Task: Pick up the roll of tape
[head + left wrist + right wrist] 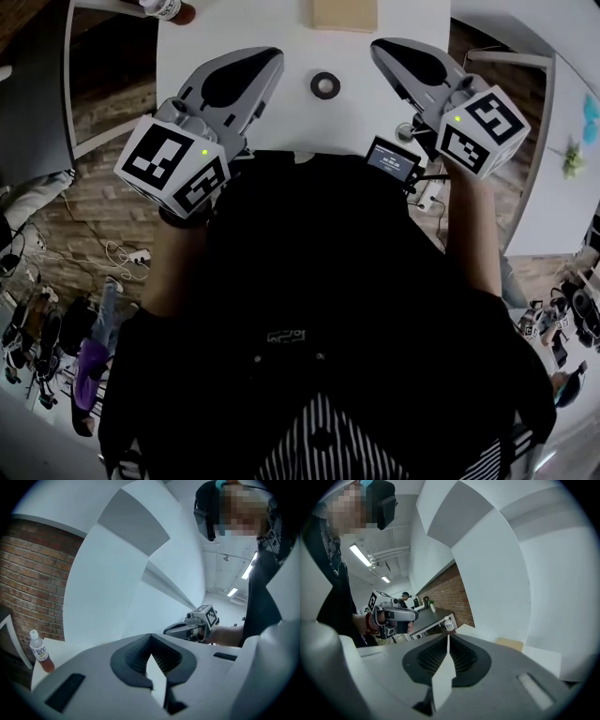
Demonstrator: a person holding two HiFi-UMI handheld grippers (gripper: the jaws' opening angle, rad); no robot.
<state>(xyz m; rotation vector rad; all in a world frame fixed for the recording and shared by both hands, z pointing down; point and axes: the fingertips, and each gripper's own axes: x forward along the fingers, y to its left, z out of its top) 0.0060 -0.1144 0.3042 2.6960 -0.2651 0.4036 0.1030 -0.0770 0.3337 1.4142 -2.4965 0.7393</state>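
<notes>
White table [281, 112], head view: roll of tape [325, 85], black, lies flat on the bare top, near the person's edge and roughly midway between the two grippers. It touches neither.

Left gripper [274, 54]: held over the table to the left of the tape. In its own view the jaw tips meet, with nothing between the pads.

Right gripper [379, 45]: over the table to the right of the tape. Its jaws are also together and empty, tips meeting in its own view.

Neither gripper view shows the tape.

Far edge of table: bottle [167, 9] with a white label at far left, and a tan block [344, 13] beyond the tape.

A small screen [394, 158] sits just behind the right gripper's marker cube [483, 129].
</notes>
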